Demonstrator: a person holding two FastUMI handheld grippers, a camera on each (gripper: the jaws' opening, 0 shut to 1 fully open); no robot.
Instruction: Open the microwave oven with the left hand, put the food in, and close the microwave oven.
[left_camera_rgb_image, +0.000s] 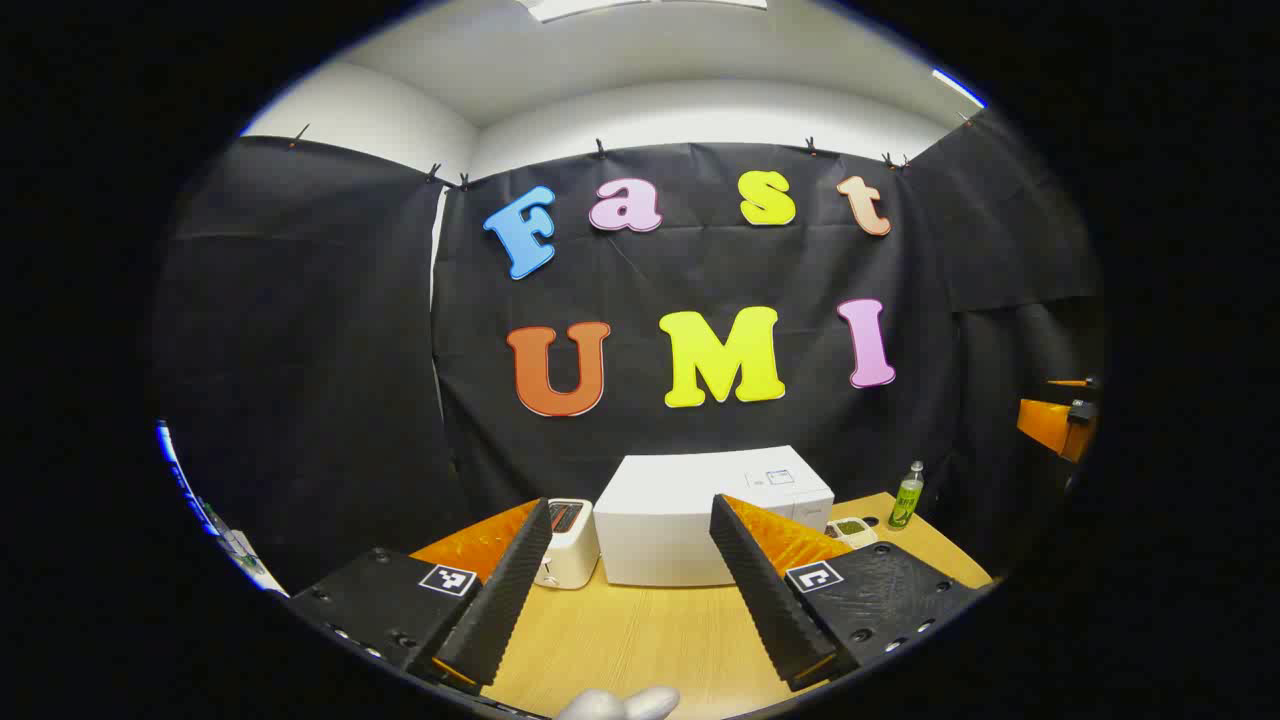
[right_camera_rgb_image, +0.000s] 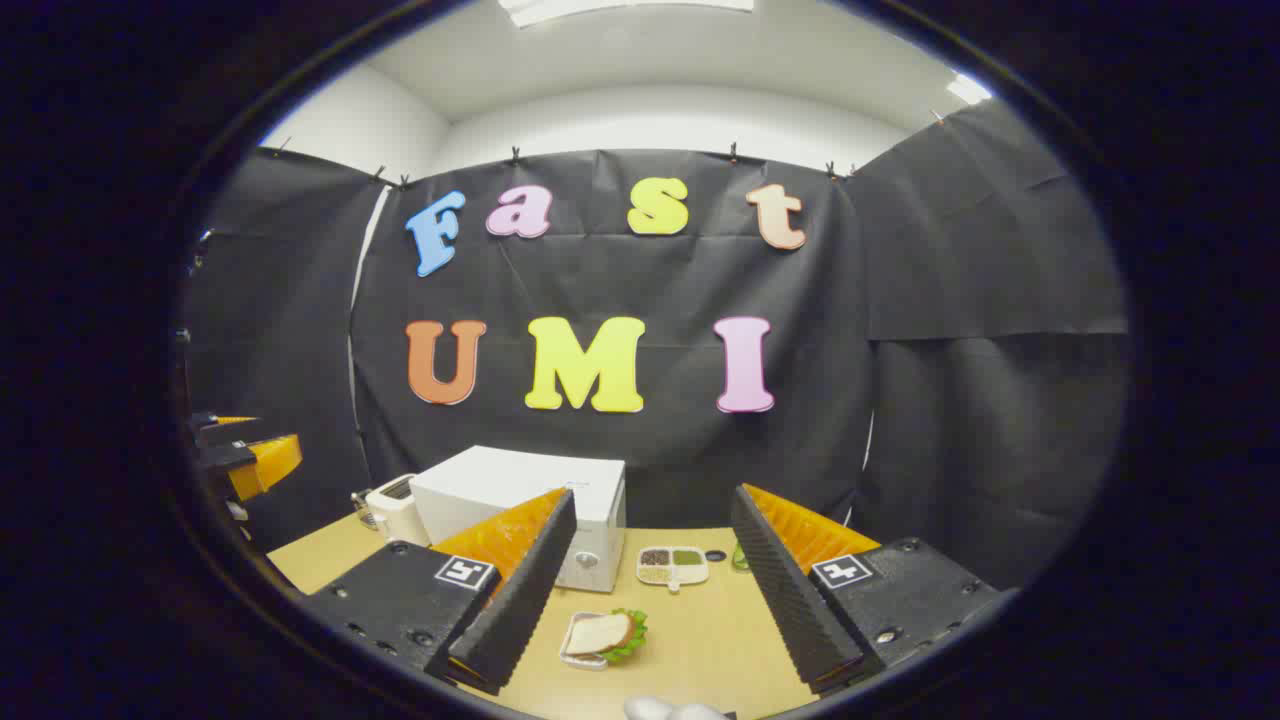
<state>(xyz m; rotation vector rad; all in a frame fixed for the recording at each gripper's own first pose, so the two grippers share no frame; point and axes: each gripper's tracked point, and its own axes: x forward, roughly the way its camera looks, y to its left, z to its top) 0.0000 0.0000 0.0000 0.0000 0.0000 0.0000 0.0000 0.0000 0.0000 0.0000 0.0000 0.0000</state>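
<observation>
White microwave (left_camera_rgb_image: 700, 520) shut at the back of the wooden table (left_camera_rgb_image: 640, 640), toaster (left_camera_rgb_image: 568, 540) just left of it, left gripper (left_camera_rgb_image: 625, 590) spread wide and holding nothing, right gripper (right_camera_rgb_image: 640, 590) equally wide over the sandwich (right_camera_rgb_image: 603, 634) on its small plate, divided tray (right_camera_rgb_image: 672, 565) beyond, green bottle (left_camera_rgb_image: 907, 495) at the right.

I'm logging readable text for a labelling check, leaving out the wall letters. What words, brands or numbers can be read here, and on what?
None can be read.
Microwave: a small sticker on top, too small to read.
Bottle: label blurred.
Left gripper and right gripper: square black-and-white marker tags, patterns rather than text.
</observation>
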